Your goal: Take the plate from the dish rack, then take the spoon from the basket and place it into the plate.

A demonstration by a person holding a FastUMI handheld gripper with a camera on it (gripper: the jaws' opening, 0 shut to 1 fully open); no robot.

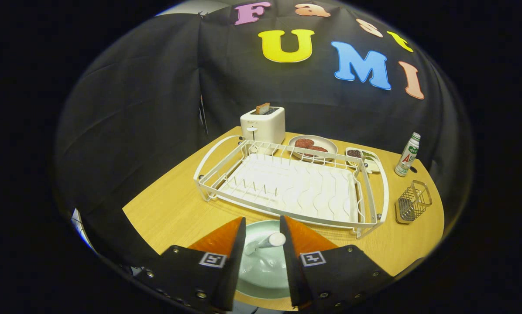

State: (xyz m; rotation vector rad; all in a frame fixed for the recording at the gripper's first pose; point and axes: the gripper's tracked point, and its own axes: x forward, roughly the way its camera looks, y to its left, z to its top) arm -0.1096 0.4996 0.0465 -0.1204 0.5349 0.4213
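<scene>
My gripper (263,239) hangs low over a pale green plate (261,277) that lies on the wooden table just in front of the dish rack. A white spoon (267,242) lies slantwise between the fingers, its handle end against the right one and its other end at the left one. The fingers stand close together and look shut on it. Much of the plate is hidden by the fingers. The white wire dish rack (287,185) stands just beyond the fingertips with nothing in it. The small wire basket (413,201) stands to the right of the rack and looks empty.
Behind the rack stand a white toaster (263,124) with a slice of toast, a plate of brown patties (313,145) and a small divided tray (362,158). A bottle (408,155) stands behind the basket. The table's edge (143,226) runs close on the left.
</scene>
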